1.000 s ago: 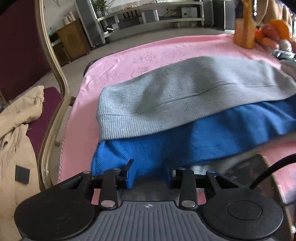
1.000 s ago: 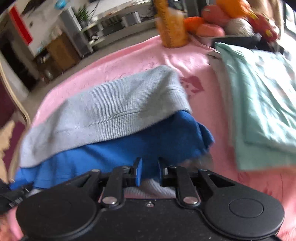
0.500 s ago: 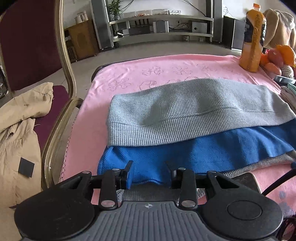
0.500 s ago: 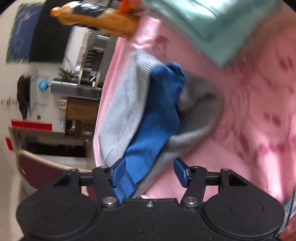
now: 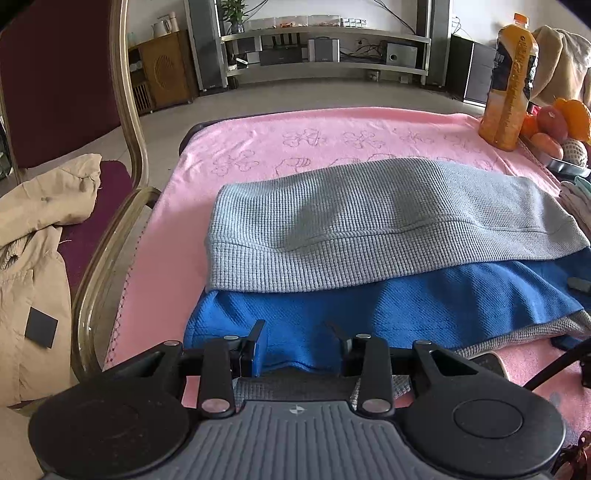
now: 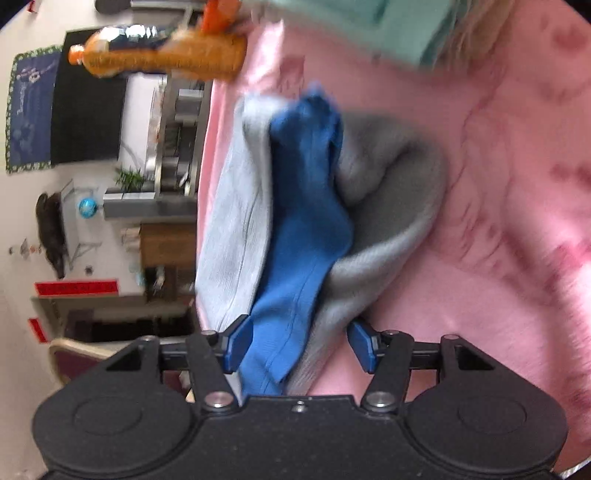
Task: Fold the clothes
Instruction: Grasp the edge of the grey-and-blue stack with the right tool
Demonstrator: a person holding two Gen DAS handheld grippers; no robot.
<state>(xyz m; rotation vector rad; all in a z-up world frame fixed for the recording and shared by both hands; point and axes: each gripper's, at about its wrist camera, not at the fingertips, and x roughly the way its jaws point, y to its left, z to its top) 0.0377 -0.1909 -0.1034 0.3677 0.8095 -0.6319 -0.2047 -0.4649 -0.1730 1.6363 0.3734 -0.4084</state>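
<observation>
Left wrist view: the left gripper (image 5: 297, 345) sits released at 6 o'clock, jaws apart over the blue edge of a folded sweater (image 5: 369, 236) on a pink towel (image 5: 258, 144) — juice bottle (image 5: 508, 81) at 2 o'clock. Right wrist view, rolled sideways: the right gripper (image 6: 297, 345) is spread wide around the sweater's (image 6: 306, 229) edge — not clamped.

An orange juice bottle (image 5: 509, 79) stands upright at the far right of the pink cloth (image 5: 317, 136) that covers the surface, just beside a bowl of fruit (image 5: 557, 127). To the left stands a maroon chair with a gilt frame (image 5: 127, 110), a beige coat (image 5: 35, 236) heaped on its seat. Across the floor runs a long low shelf (image 5: 325, 37) with small electronics, a wooden cabinet (image 5: 162, 70) to its left with a white kettle (image 5: 162, 26) on top.
</observation>
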